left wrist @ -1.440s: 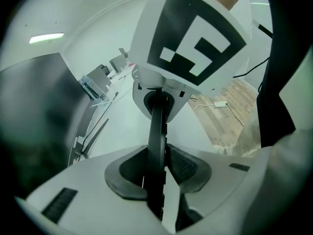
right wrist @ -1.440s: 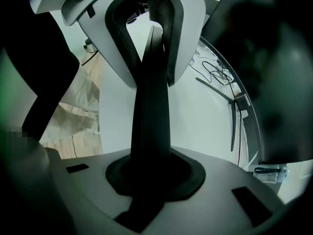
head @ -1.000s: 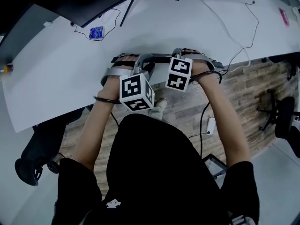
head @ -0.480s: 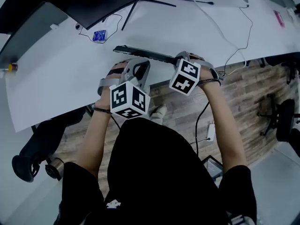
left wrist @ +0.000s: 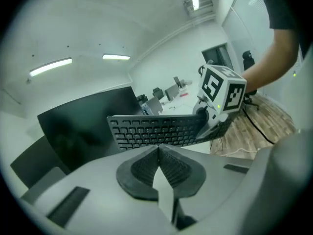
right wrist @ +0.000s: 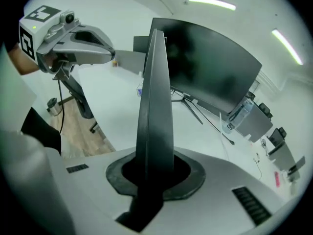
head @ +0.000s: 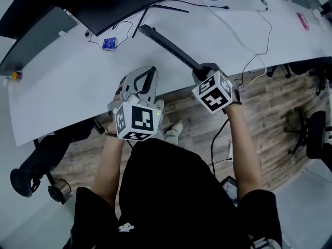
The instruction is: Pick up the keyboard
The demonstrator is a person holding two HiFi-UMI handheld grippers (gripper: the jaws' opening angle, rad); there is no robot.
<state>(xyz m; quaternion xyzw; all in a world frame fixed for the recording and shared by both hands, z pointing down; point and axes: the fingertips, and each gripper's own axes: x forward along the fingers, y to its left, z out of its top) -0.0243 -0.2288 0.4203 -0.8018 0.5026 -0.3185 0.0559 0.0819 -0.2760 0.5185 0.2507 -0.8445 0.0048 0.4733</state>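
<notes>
The black keyboard (head: 168, 45) is off the white desk (head: 62, 87), turned up on its edge, its far end pointing toward the monitor. My right gripper (head: 203, 69) is shut on its near end. In the right gripper view the keyboard's (right wrist: 155, 92) thin edge stands up between the pads of the right gripper (right wrist: 155, 173). My left gripper (head: 141, 74) hovers to the left of the keyboard, apart from it. Its jaws (left wrist: 158, 153) are shut with nothing between them, and ahead I see the keyboard's keys (left wrist: 156, 130) and the right gripper (left wrist: 215, 114).
A large dark monitor (head: 104, 4) stands at the back of the desk, with its stand legs behind the keyboard. A small blue item (head: 109, 43) lies by a cable at the left. White cables (head: 249, 30) run across the right side. An office chair (head: 314, 131) stands on the wood floor.
Both grippers have risen from the desk's front edge. The keyboard has come up with the right gripper and swung its far end toward the monitor. The left gripper has come away from it.
</notes>
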